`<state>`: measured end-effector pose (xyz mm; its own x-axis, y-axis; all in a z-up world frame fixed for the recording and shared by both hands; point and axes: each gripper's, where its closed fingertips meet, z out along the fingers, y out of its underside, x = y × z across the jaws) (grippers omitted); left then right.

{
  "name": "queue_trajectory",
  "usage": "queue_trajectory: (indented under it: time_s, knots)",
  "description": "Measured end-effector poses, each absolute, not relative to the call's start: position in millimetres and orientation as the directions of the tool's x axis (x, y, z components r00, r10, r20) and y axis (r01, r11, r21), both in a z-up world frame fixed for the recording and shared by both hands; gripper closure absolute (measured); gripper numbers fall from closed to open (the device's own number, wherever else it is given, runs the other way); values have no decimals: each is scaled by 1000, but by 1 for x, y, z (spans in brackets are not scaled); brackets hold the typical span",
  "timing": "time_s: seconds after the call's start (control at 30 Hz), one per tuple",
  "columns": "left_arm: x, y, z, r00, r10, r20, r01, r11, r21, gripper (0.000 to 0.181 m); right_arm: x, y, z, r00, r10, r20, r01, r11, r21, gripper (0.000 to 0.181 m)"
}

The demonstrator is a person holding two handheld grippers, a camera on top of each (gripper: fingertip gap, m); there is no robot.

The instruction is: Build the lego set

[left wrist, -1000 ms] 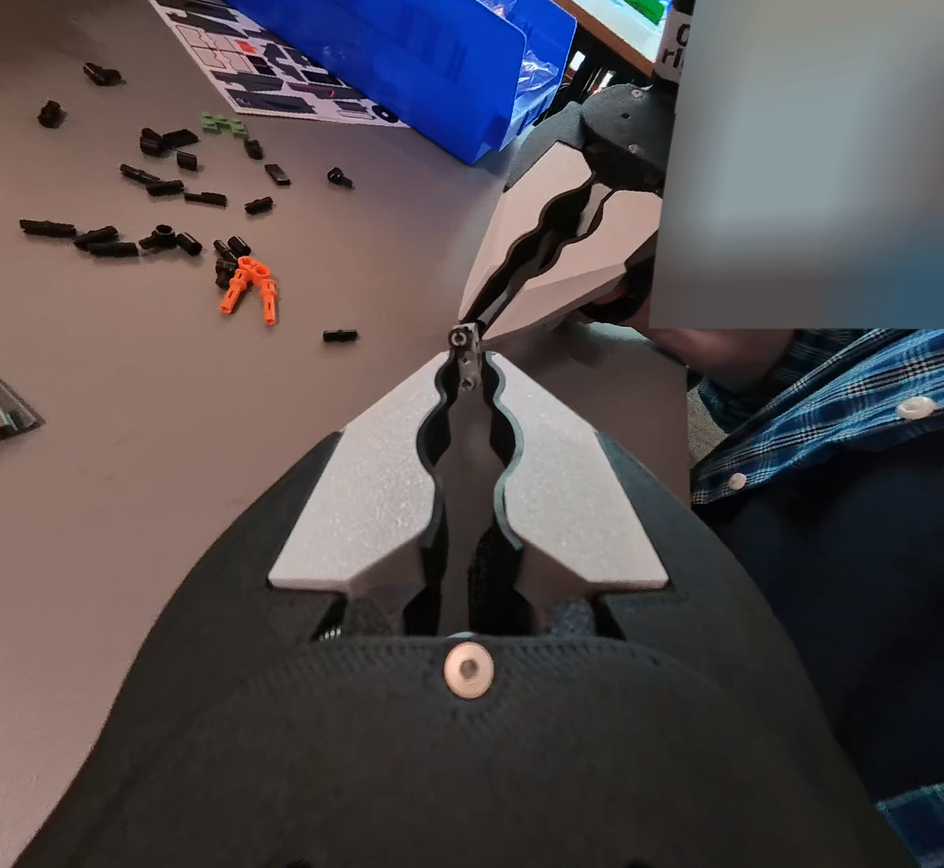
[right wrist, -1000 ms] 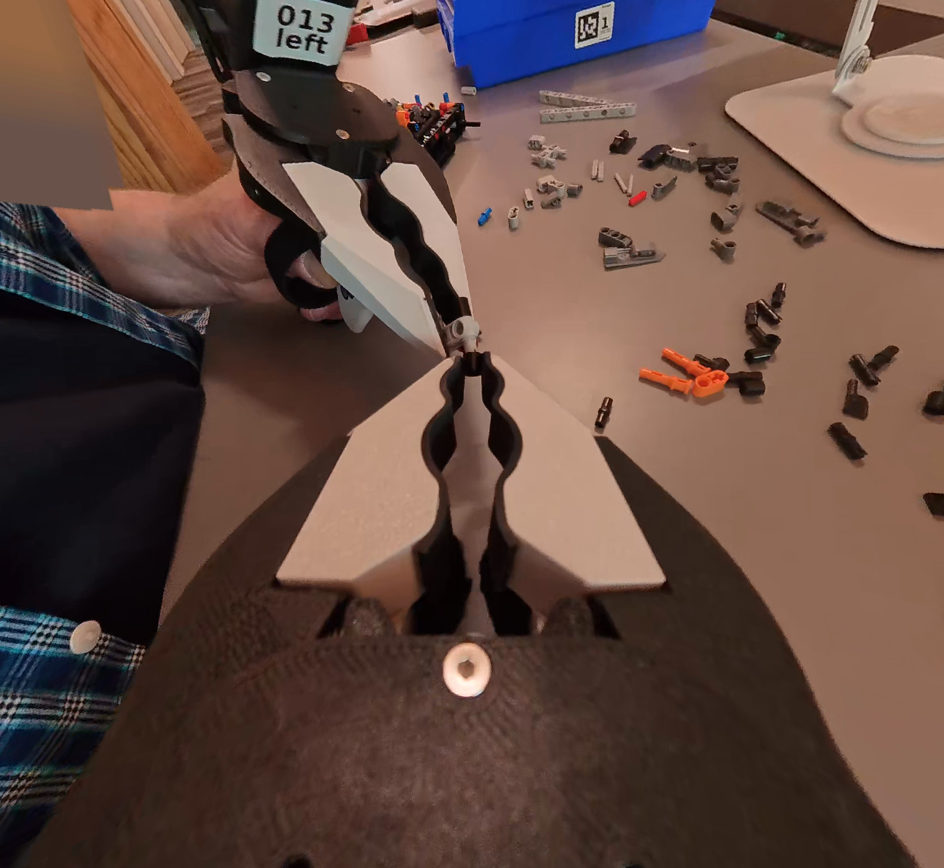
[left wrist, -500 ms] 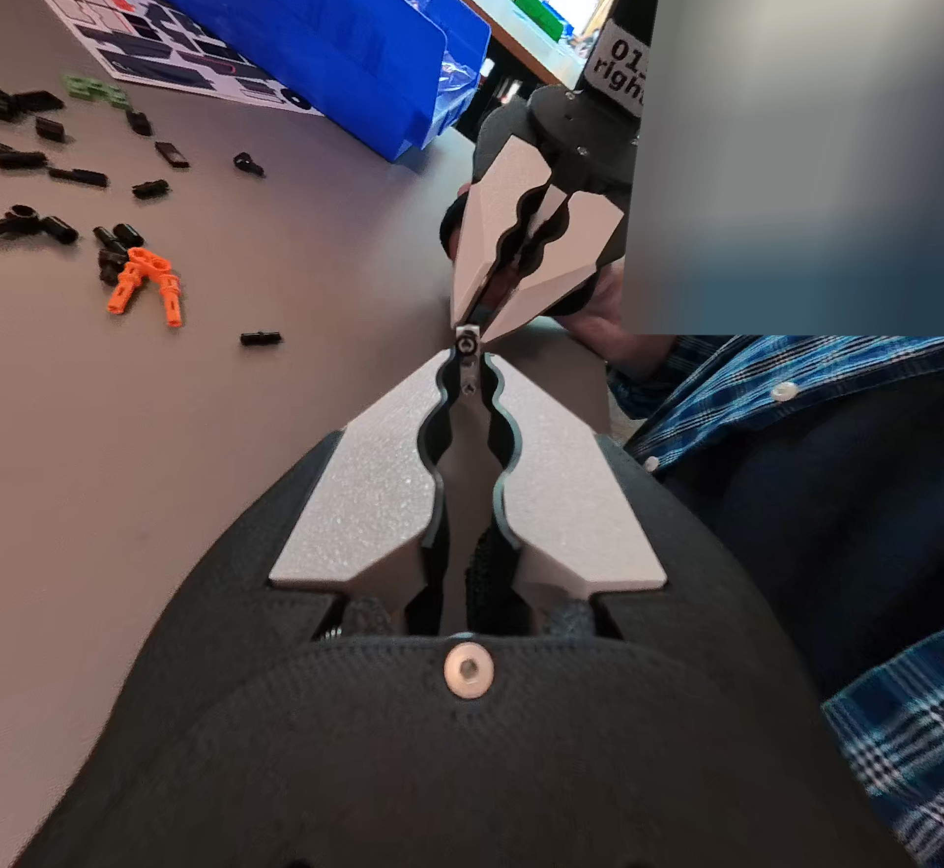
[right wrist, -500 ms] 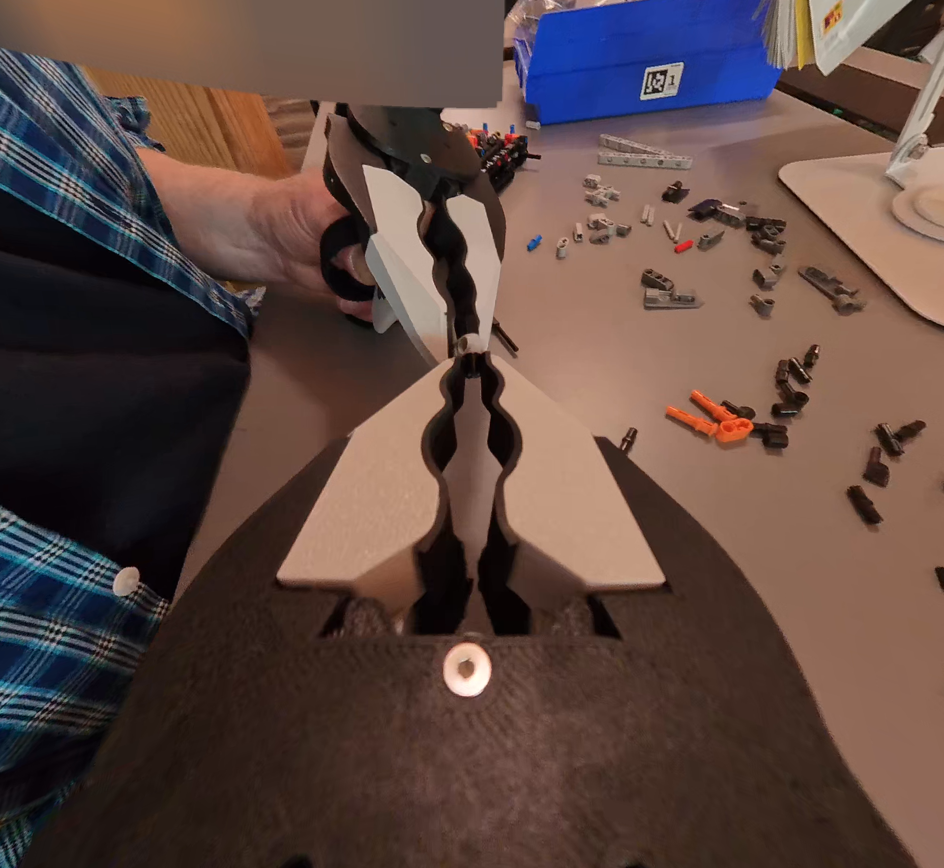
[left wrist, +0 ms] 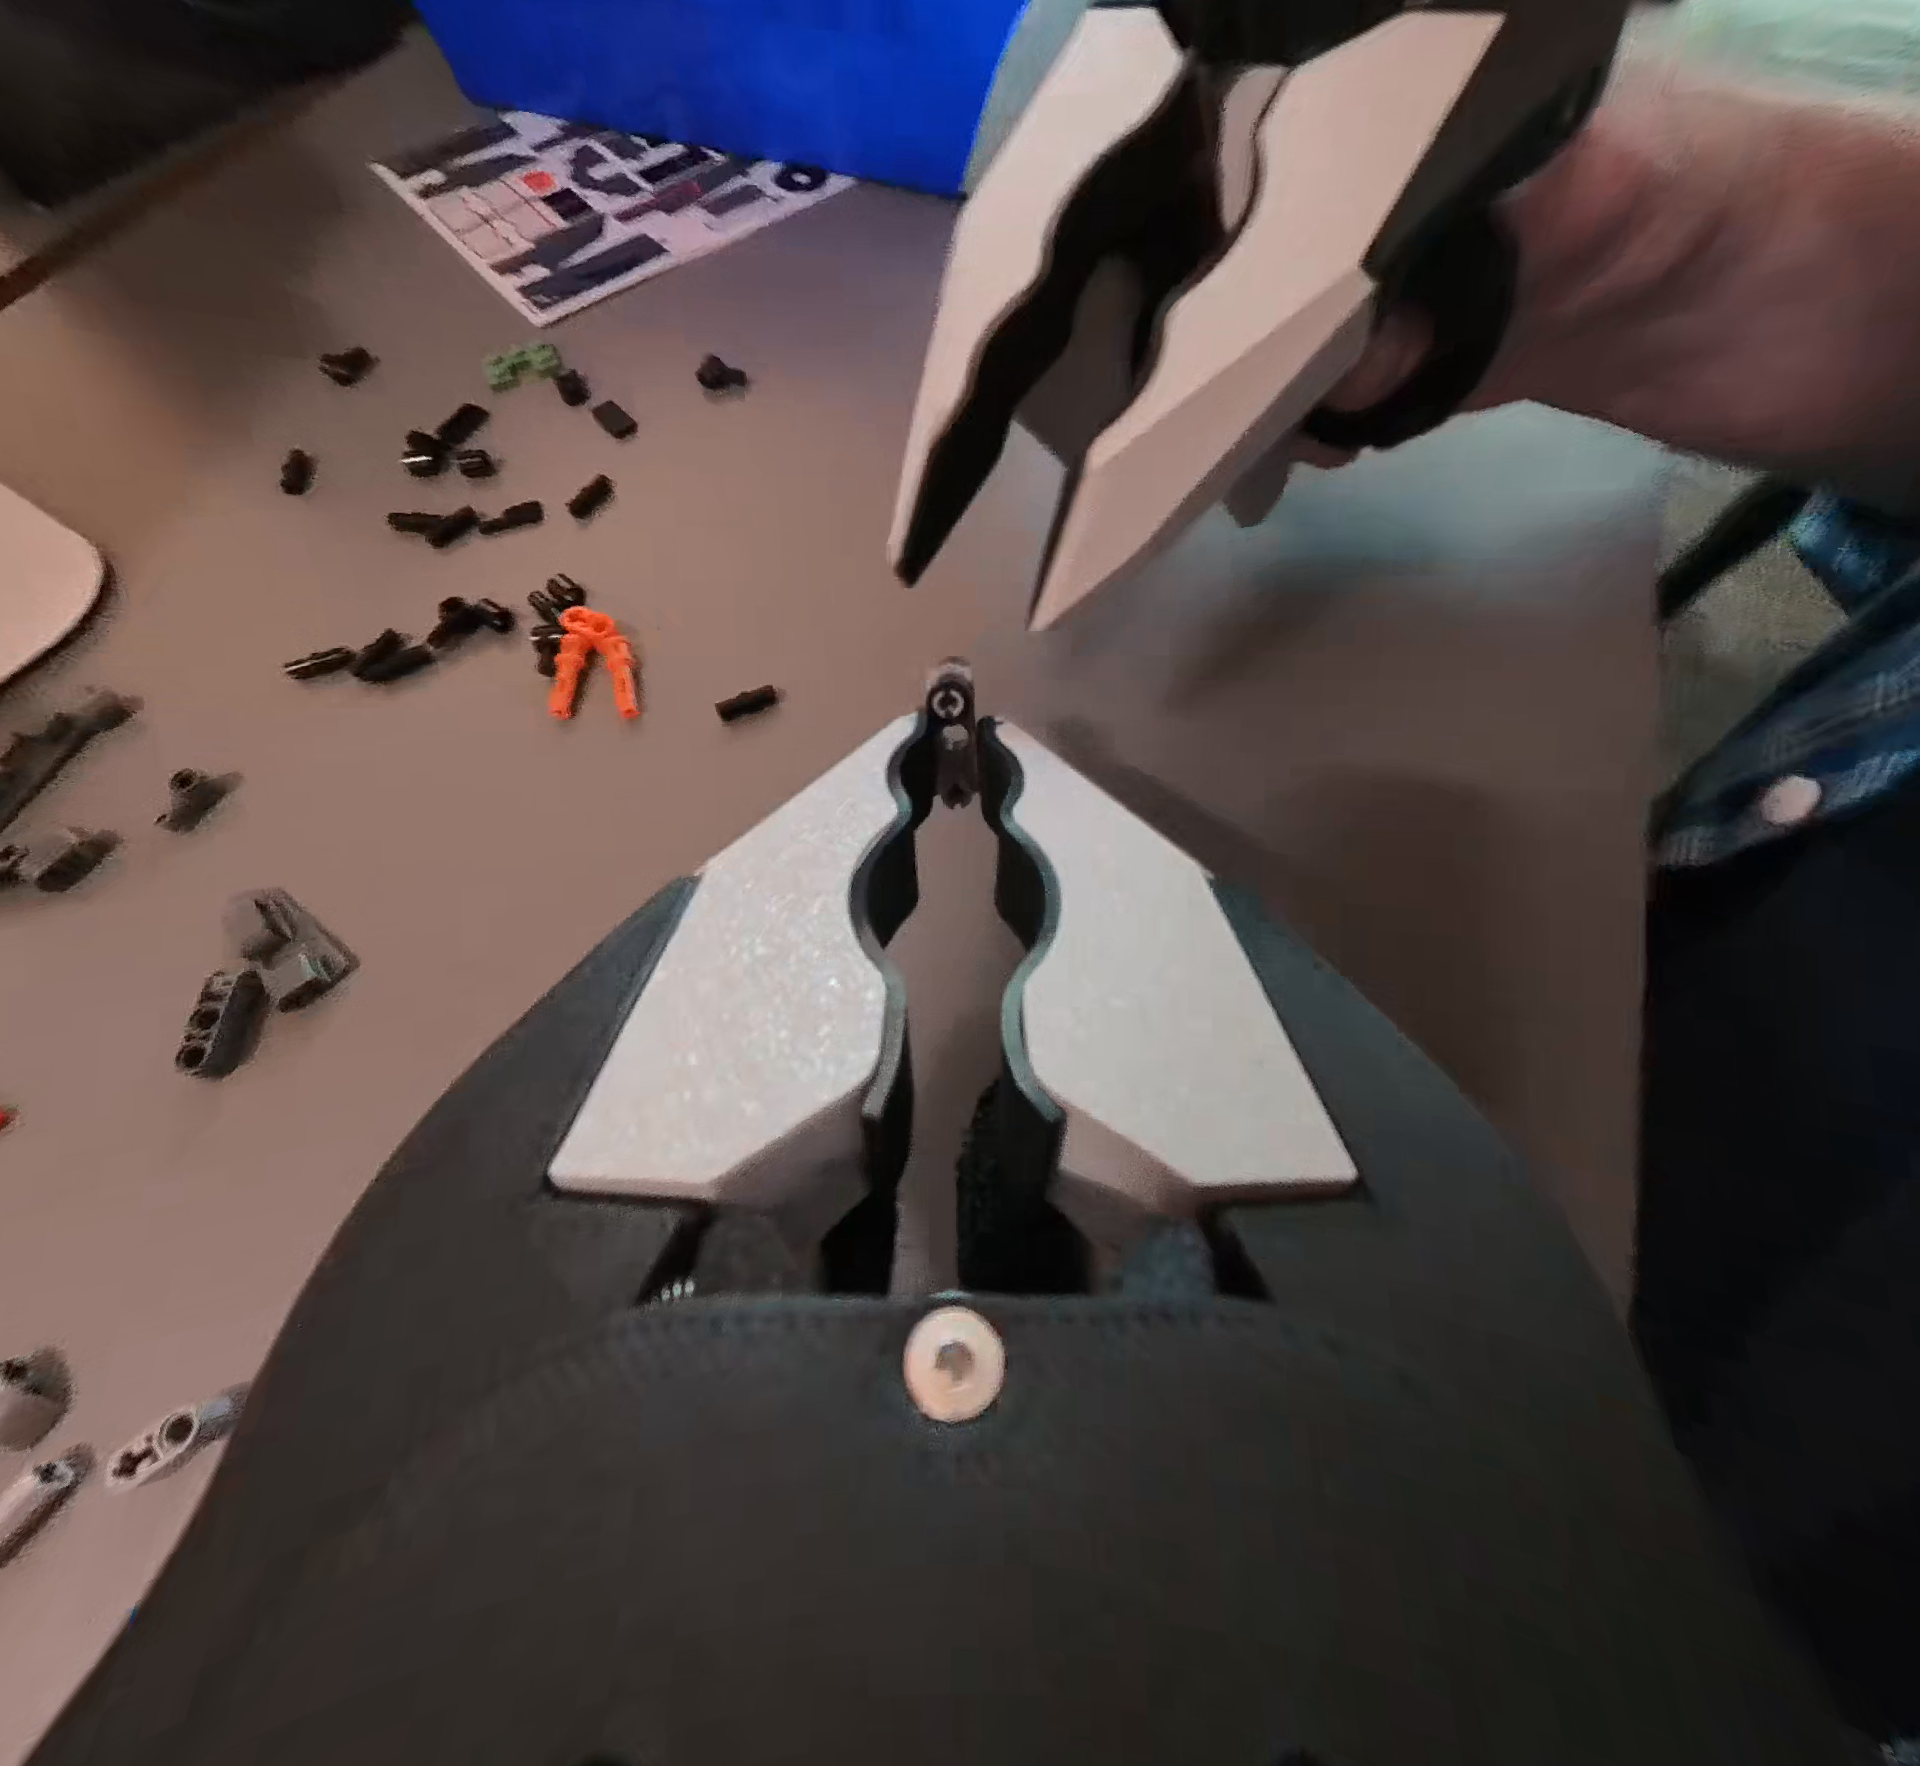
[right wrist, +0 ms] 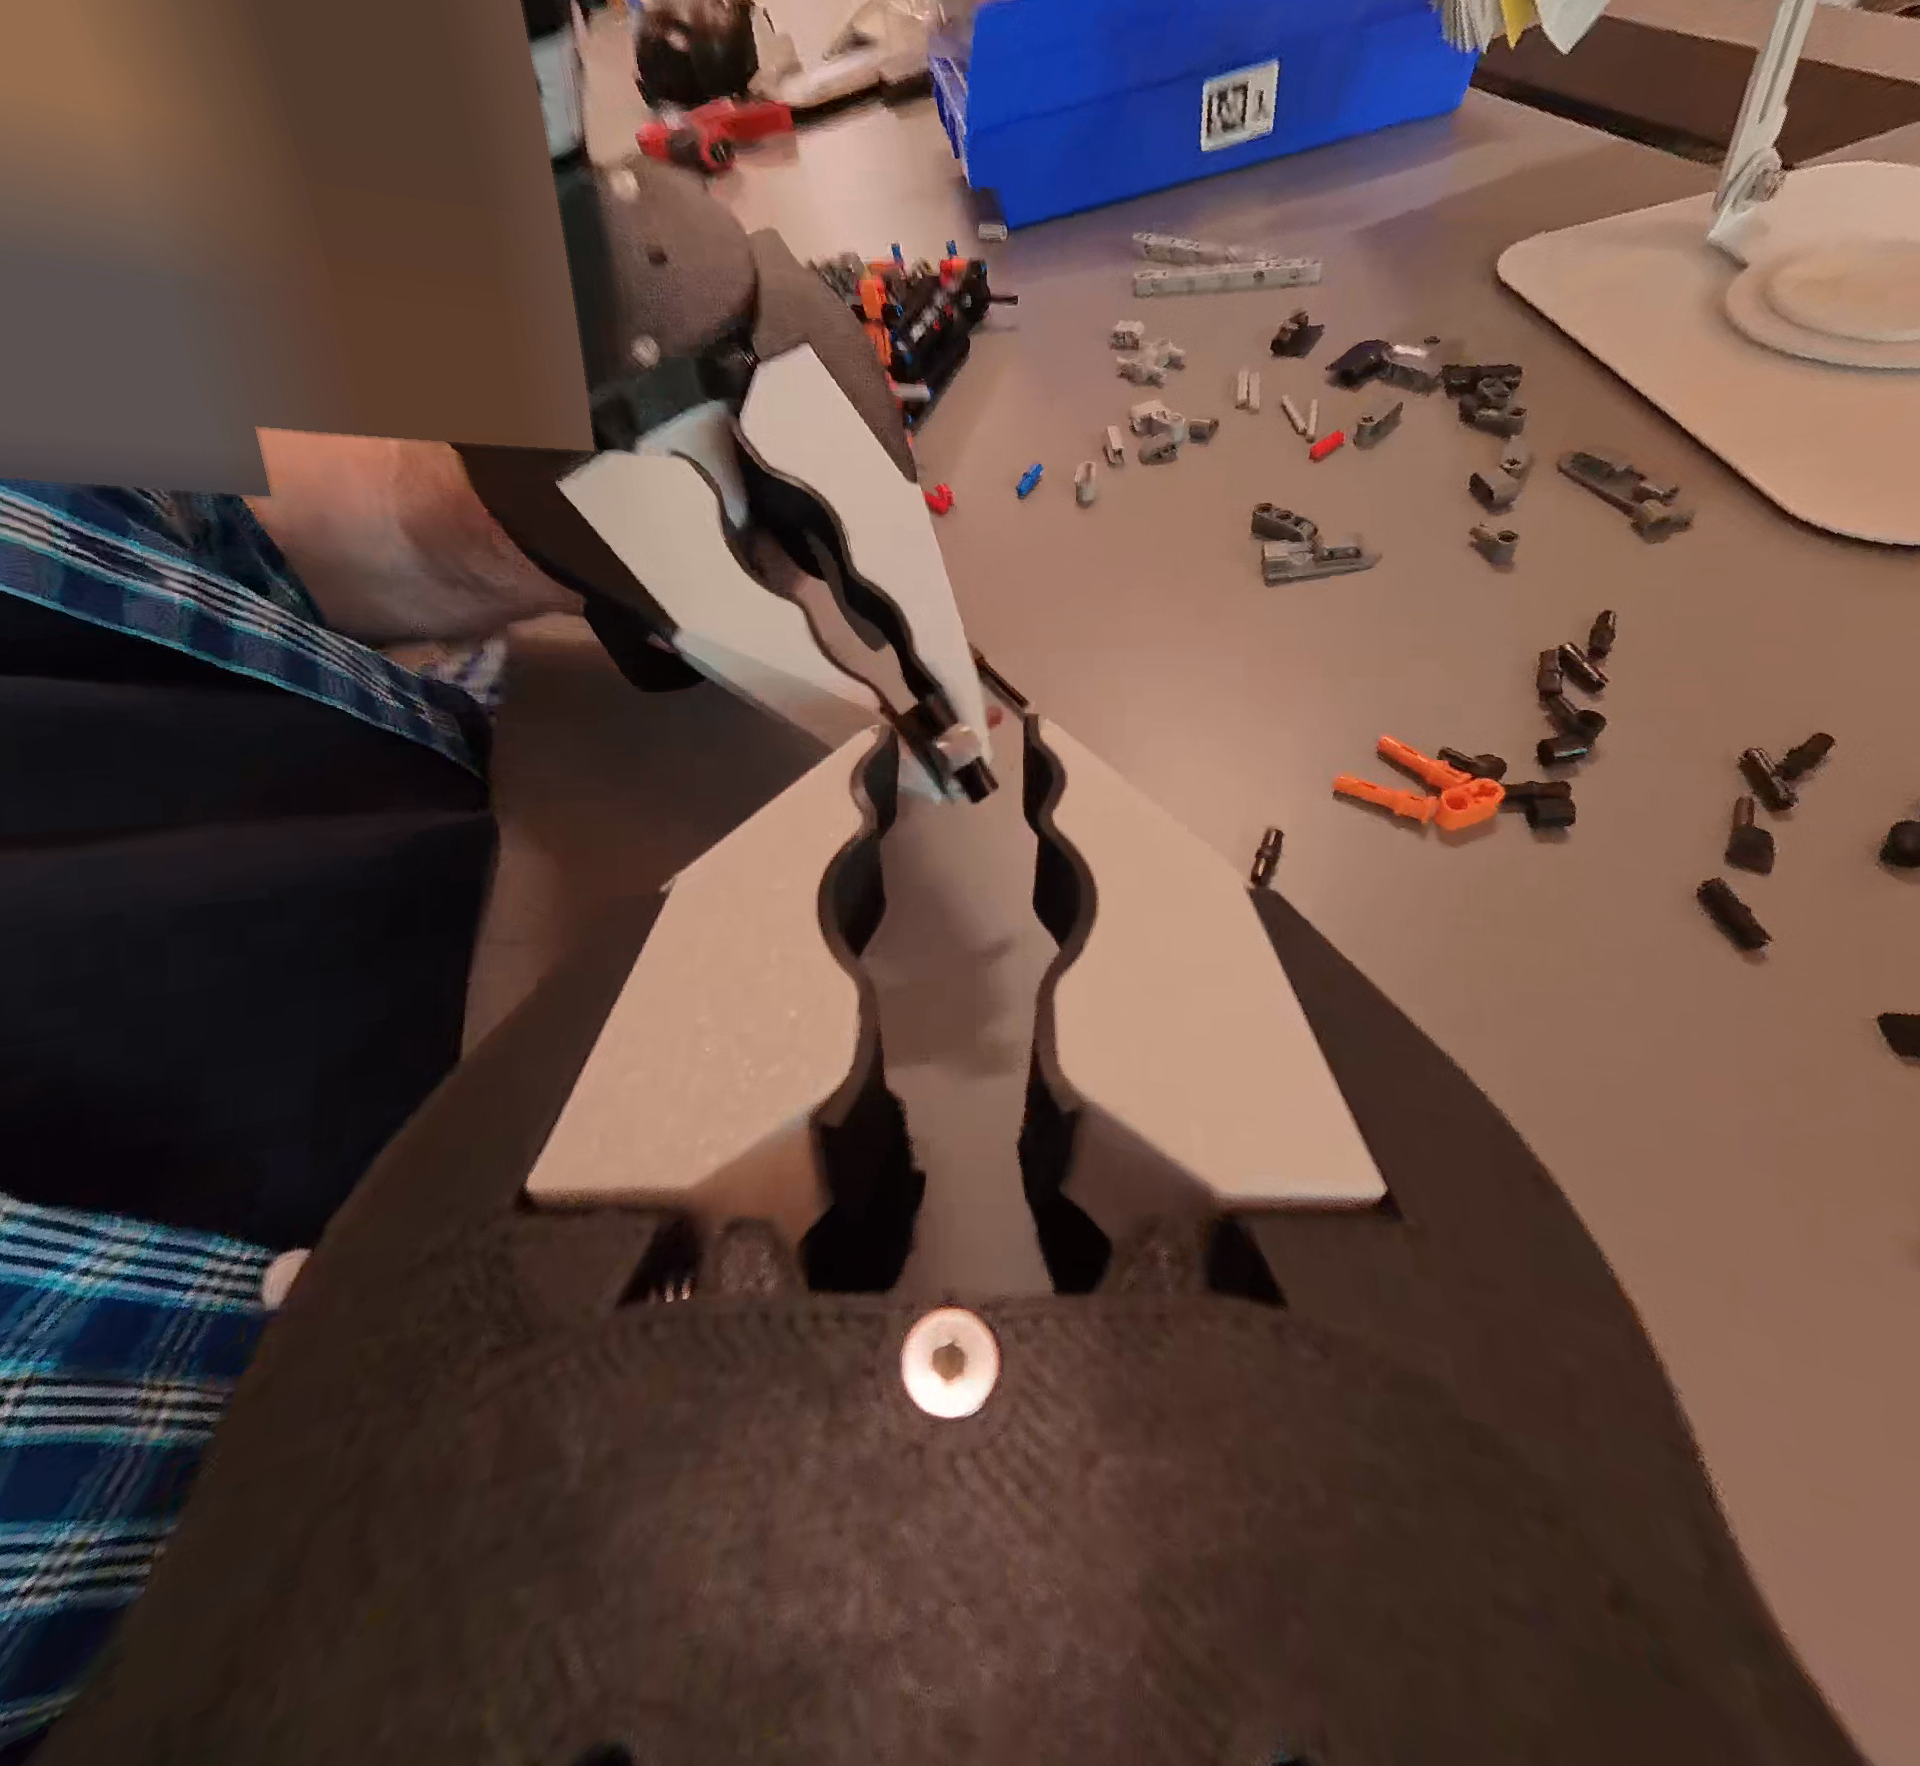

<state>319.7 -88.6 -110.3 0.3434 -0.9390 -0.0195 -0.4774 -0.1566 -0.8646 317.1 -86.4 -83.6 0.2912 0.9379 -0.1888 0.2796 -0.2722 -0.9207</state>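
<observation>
My left gripper is shut on a small grey connector with a black pin stuck in it, held above the grey table. In the right wrist view the left gripper reaches in from the upper left, and the connector and pin sit between my right gripper's tips. My right gripper is open and empty, its jaws standing apart on either side of that piece. In the left wrist view the right gripper hangs open just above and beyond the held piece.
Loose black pins, orange pieces and grey parts lie scattered on the table. A part-built black assembly and a blue bin stand farther back. A white stand base is at right, a sticker sheet by the bin.
My right gripper has opened, let go of the black pin and drawn slightly back. The pin stays in the grey connector held by my left gripper. Both views have swung.
</observation>
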Motion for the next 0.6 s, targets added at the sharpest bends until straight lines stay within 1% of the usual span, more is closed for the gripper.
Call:
queue_trajectory:
  time_s: [0.1, 0.2, 0.27, 0.33, 0.43, 0.5, 0.6]
  knots:
    - [320, -97, -108, 282, -958, 42, -507, -186, -842, 174, 314, -90, -97, 299, 949, -102, 390, -219, -894, 168]
    - [317, -101, -109, 238, -971, -20, -577, -125, -807, 174, 309, -97, -102, 265, 962, -61, 450, -180, -875, 176]
    - [316, -104, -111, 209, -976, -56, -615, -86, -784, 174, 308, -101, -104, 250, 966, -61, 467, -176, -867, 177]
    - [315, -107, -109, 204, -978, -47, -608, -89, -789, 172, 307, -105, -102, 241, 966, -93, 443, -195, -875, 177]
    - [313, -109, -101, 223, -974, -51, -577, -89, -812, 165, 307, -108, -94, 236, 956, -176, 367, -255, -895, 177]
    - [307, -108, -101, 253, -965, -67, -580, -96, -809, 156, 307, -110, -94, 234, 952, -195, 352, -270, -896, 177]
    - [297, -109, -102, 292, -955, -58, -571, -126, -811, 155, 307, -111, -97, 242, 945, -220, 348, -296, -890, 177]
